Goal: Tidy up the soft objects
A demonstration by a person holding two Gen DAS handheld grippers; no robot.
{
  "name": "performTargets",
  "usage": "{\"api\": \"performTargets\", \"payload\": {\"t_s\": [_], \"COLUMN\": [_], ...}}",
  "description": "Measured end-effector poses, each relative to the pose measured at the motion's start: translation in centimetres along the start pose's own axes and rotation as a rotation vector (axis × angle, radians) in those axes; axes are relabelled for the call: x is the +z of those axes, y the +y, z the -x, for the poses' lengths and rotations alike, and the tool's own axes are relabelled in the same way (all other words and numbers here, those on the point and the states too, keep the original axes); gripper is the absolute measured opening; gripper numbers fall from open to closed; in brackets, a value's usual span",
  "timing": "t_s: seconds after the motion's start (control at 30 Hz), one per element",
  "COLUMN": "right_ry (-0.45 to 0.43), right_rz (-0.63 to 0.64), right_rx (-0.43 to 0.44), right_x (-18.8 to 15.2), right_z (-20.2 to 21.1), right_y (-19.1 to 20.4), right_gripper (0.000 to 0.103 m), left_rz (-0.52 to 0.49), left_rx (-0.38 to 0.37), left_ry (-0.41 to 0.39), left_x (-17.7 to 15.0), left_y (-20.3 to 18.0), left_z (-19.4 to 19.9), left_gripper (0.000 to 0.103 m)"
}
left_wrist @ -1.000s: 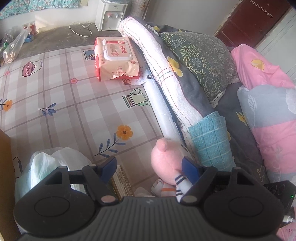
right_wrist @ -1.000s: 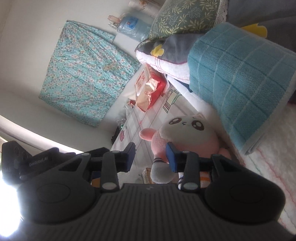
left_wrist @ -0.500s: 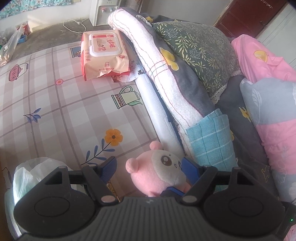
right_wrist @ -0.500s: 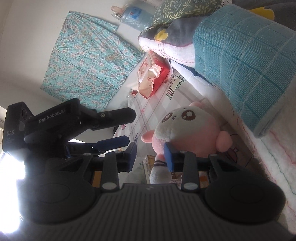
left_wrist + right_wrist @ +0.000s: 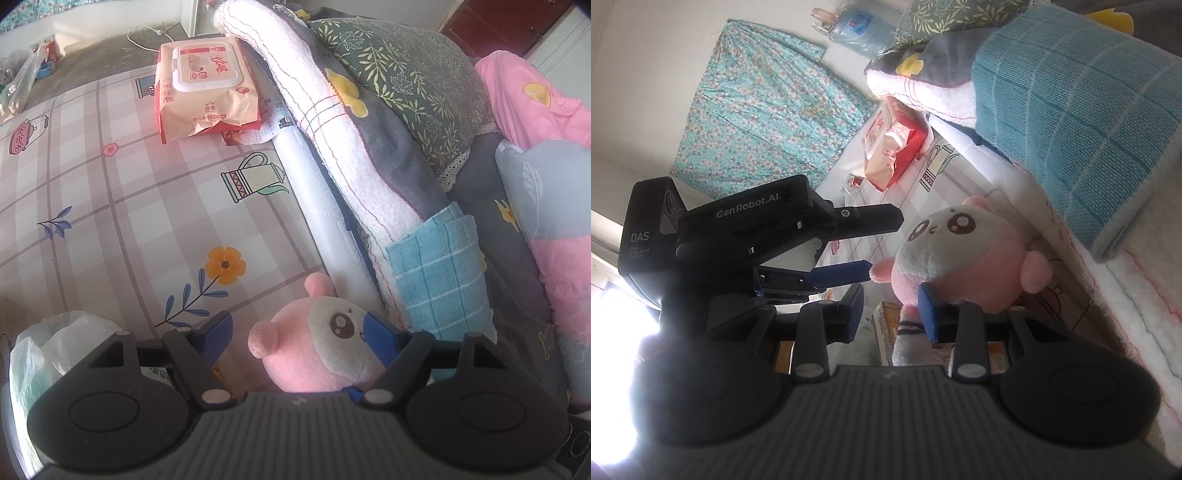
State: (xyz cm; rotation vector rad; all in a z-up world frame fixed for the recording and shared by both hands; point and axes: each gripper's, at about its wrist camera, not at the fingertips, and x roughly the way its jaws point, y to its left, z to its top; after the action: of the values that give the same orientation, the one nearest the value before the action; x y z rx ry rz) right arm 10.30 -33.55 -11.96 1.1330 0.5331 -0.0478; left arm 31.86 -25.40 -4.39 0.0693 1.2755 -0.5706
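plaid bed sheet (image 5: 110,221) printed with teapots, jugs and flowers, spread over most of the left wrist view. along its right edge, heaped bedding: a white fleece blanket (image 5: 351,166) backed in grey, a green leaf-patterned pillow (image 5: 406,81) on top of it, a pink quilt (image 5: 535,110) further right. on the wall in the right wrist view, a hanging turquoise floral cloth (image 5: 768,122). tucked into the near end of the heap, a folded teal checked towel (image 5: 439,273). at the far side of the sheet, touching the blanket, a pack of wet wipes (image 5: 203,96), lid up. at the lower left, a crumpled white plastic bag (image 5: 55,347).

close to both cameras, just beside the towel and the blanket's edge, a pink plush toy (image 5: 317,347) with a pale face and round ears.

left hand-held gripper (image 5: 295,321): pointed steeply down, spread wide around the toy's head, the right finger at the side of the face, the left finger well clear of the ear, nothing squeezed.

right hand-held gripper (image 5: 890,302): narrow gap only, the toy's striped limb in it and lying against the right finger, open space showing beside the left finger; cannot tell whether pinched or merely resting there. beyond it in the same view, the black body of the left hand-held gripper, one blue finger near the toy's ear.
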Motion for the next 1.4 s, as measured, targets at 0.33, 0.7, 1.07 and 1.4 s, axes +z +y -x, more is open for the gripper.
{"api": "performTargets", "payload": {"t_s": [0.33, 0.7, 1.07, 1.4], "right_ry": [-0.006, 0.002, 0.006, -0.085], "right_rz": [-0.010, -0.041, -0.029, 0.019], "right_rx": [-0.017, -0.048, -0.068, -0.098], "right_x": [-0.2, -0.5, -0.4, 0.8], "right_z": [0.5, 0.5, 1.3, 4.7], "right_y": [-0.3, -1.5, -1.4, -0.7], "right_gripper": [0.031, 0.032, 0.037, 0.047], "left_rz": [-0.010, -0.013, -0.015, -0.015], "left_rx": [0.006, 0.005, -0.003, -0.002], "left_ry": [0.026, 0.047, 0.045, 0.045], "left_x": [0.1, -0.1, -0.2, -0.2], "left_y": [-0.1, -0.2, -0.2, -0.1], "left_z": [-1.0, -2.0, -2.1, -2.1], "left_gripper": [0.079, 0.080, 0.082, 0.082]}}
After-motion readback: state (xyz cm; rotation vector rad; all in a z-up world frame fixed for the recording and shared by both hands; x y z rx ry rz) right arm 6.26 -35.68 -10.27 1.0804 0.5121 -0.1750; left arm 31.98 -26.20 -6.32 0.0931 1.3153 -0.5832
